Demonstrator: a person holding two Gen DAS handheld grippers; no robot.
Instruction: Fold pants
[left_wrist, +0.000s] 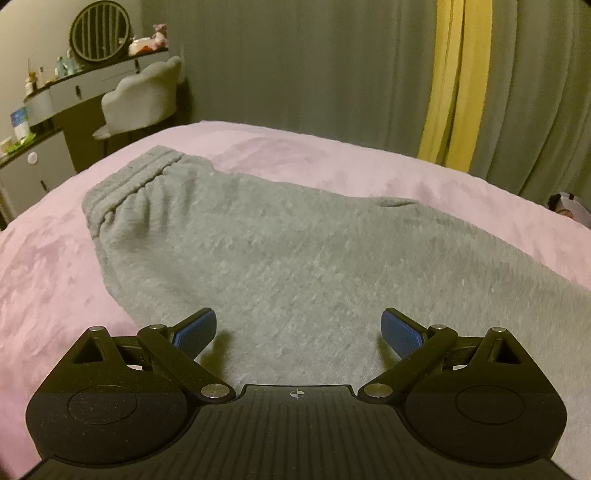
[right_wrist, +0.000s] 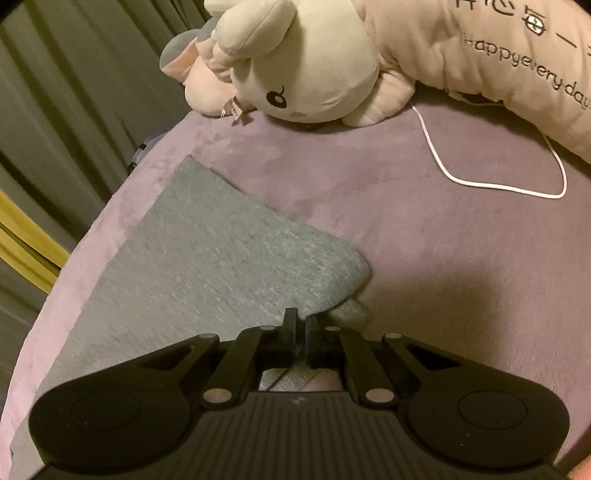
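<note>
Grey sweatpants (left_wrist: 266, 251) lie flat on the pink bed cover (left_wrist: 48, 266), with the ribbed waistband (left_wrist: 129, 184) at the far left. My left gripper (left_wrist: 298, 328) is open just above the grey fabric, holding nothing. In the right wrist view a pant leg (right_wrist: 207, 266) runs from the lower left to its hem end at the centre. My right gripper (right_wrist: 301, 325) is shut on the near hem edge of the pant leg, with a small fold of cloth (right_wrist: 349, 312) bunched beside the fingers.
A large plush rabbit (right_wrist: 306, 70) and a lettered pillow (right_wrist: 498, 62) lie at the head of the bed. A white cable (right_wrist: 517, 188) loops on the cover. A dresser (left_wrist: 51, 110), a chair (left_wrist: 144, 99) and curtains (left_wrist: 458, 81) stand beyond the bed.
</note>
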